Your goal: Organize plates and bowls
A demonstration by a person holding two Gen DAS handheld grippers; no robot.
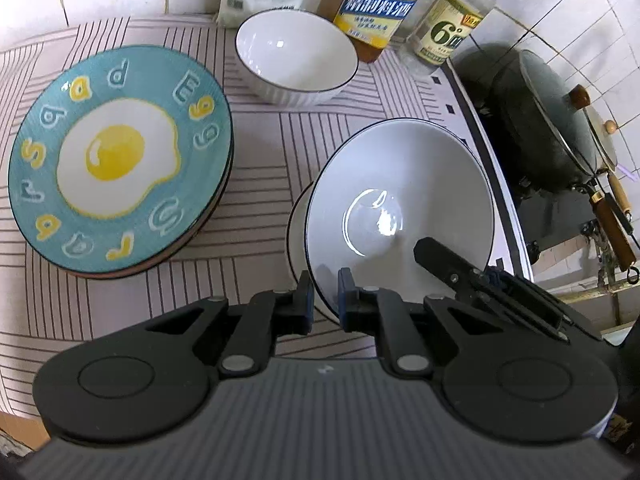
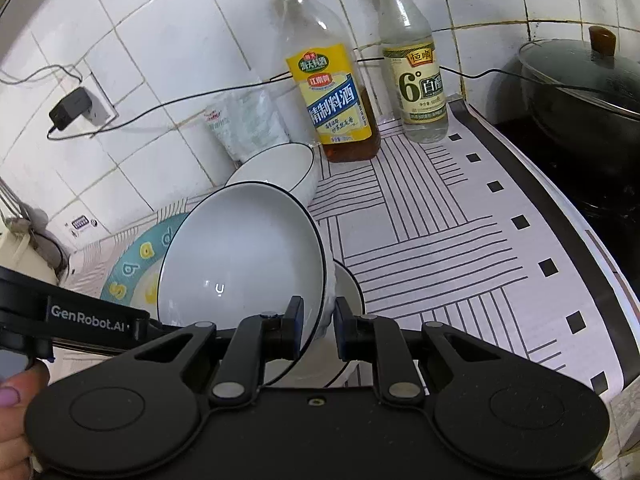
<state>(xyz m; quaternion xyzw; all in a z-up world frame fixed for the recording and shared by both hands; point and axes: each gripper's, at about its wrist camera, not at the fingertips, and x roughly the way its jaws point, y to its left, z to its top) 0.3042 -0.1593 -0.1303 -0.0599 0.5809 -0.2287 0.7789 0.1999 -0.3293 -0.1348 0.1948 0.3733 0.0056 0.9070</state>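
Observation:
A white bowl with a dark rim [image 1: 400, 208] is held tilted above a second white bowl [image 1: 298, 232] on the counter. My left gripper [image 1: 325, 304] is shut on its near rim. My right gripper [image 2: 318, 326] is shut on the same bowl's rim [image 2: 244, 256]; it shows in the left wrist view [image 1: 448, 264] at the bowl's right. The lower bowl [image 2: 352, 292] peeks out under it. A third white bowl [image 1: 296, 60] [image 2: 280, 168] stands at the back. A stack of plates topped by a blue fried-egg plate [image 1: 116, 164] [image 2: 132, 264] lies to the left.
A yellow-labelled cooking wine bottle [image 2: 332, 92] and a vinegar bottle [image 2: 416, 68] stand by the tiled wall, with a white bag [image 2: 244, 120] beside them. A black lidded wok [image 1: 544, 128] sits on the stove at right. A striped mat [image 2: 440, 240] covers the counter.

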